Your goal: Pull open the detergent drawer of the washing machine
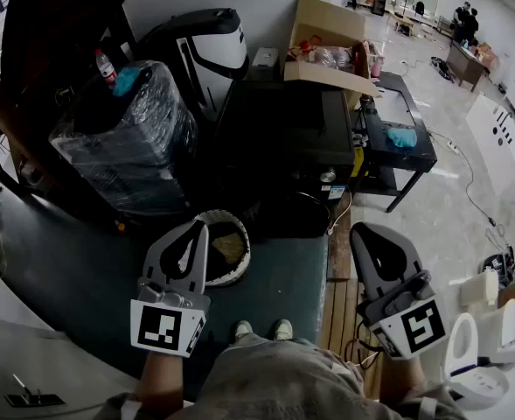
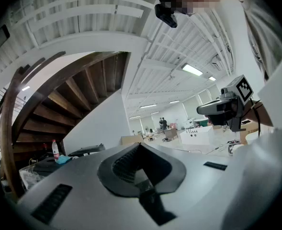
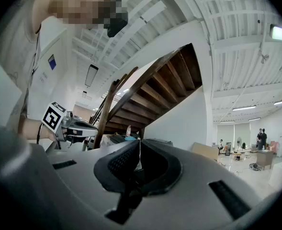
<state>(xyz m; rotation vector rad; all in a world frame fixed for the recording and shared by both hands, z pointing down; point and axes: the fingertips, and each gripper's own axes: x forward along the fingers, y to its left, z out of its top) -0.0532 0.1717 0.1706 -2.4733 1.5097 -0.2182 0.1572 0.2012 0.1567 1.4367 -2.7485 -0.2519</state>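
Note:
Both grippers are held close to the person's body and point level, away from it. In the head view my left gripper is at the lower left, above a dark green floor mat. Its jaws are shut with nothing between them, and its own view shows the tips meeting. My right gripper is at the lower right, also shut and empty, tips together. A black boxy appliance with a small knob stands ahead. I cannot make out a detergent drawer in any view.
A plastic-wrapped black bundle with a water bottle on it stands at the left under a wooden staircase. A round basin lies on the mat. A cardboard box, a low black table and white fixtures are to the right.

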